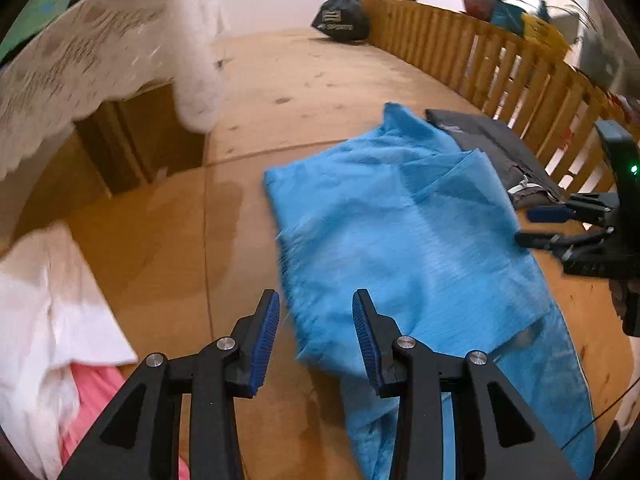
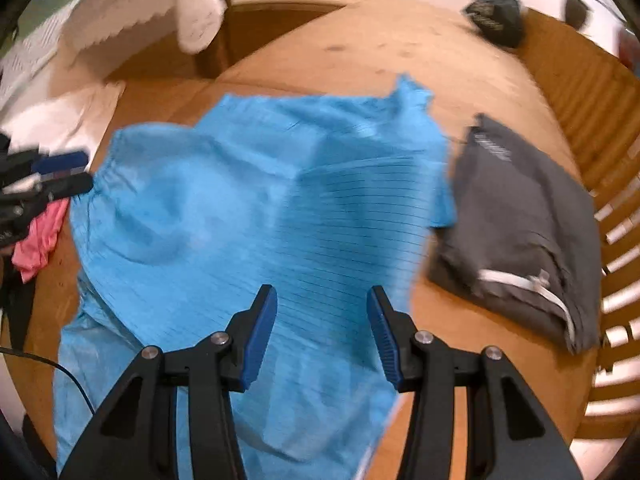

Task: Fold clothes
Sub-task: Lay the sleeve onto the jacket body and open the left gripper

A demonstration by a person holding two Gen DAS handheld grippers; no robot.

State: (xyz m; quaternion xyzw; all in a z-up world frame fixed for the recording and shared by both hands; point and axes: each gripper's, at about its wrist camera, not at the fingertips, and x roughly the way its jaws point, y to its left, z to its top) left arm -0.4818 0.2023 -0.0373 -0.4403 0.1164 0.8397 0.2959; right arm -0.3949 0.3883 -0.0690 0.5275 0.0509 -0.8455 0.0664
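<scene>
A bright blue garment (image 1: 400, 220) lies spread and partly folded over on the wooden floor (image 1: 304, 92). My left gripper (image 1: 316, 300) hovers over its left edge, jaws apart and gripping nothing. In the right wrist view the blue garment (image 2: 240, 208) fills the middle, and my right gripper (image 2: 322, 296) stands open above its near right part with only cloth below. Each gripper shows in the other's view: the right gripper (image 1: 528, 226) at the cloth's right edge, the left gripper (image 2: 76, 172) at its left edge.
A folded grey garment (image 1: 492, 144) (image 2: 520, 220) lies beside the blue one, near a wooden slat fence (image 1: 500, 56). White cloth (image 1: 40, 300) and pink cloth (image 1: 96, 392) lie at the left. A lace-covered table (image 1: 80, 60) and a black bag (image 1: 342, 18) stand farther back.
</scene>
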